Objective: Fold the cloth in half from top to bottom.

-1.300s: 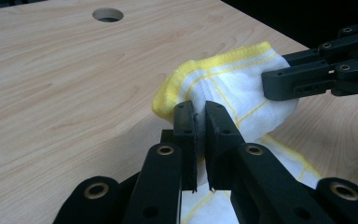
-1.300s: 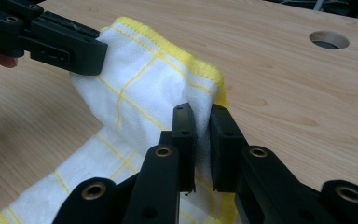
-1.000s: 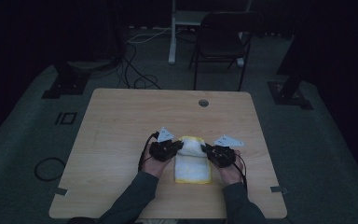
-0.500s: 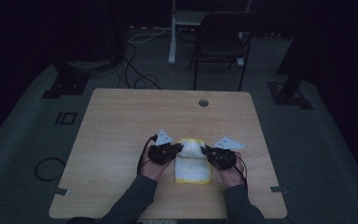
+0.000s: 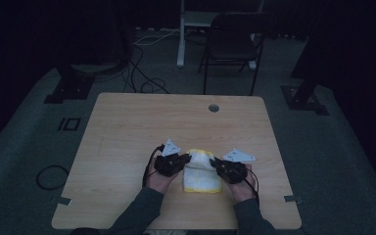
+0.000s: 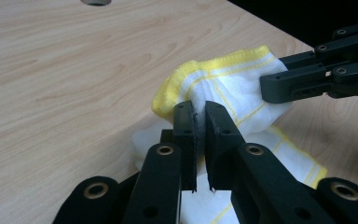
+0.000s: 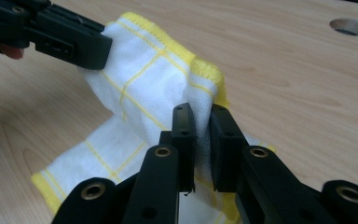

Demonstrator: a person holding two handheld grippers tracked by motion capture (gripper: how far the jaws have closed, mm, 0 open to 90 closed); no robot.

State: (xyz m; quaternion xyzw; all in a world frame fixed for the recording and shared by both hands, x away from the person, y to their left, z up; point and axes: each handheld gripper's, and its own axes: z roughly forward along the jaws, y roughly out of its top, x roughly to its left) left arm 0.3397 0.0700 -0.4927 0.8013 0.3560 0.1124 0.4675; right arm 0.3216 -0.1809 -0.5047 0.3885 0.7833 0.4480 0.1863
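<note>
Cloth (image 5: 203, 172), white with yellow grid lines and a yellow hem, lies on the near middle of the wooden table (image 5: 127, 127), between the person's two hands; its far edge is raised off the surface while the near part rests flat. Left gripper (image 6: 200, 122) is clenched on the cloth's left far corner, fabric pinched between its jaws; right gripper (image 7: 199, 122) is likewise clamped on the right far corner. Judged step: a fold in progress, both far corners lifted together. The next move probably calls for carrying both corners evenly toward the near hem, keeping the edge taut and level, then releasing once the edges align.
</note>
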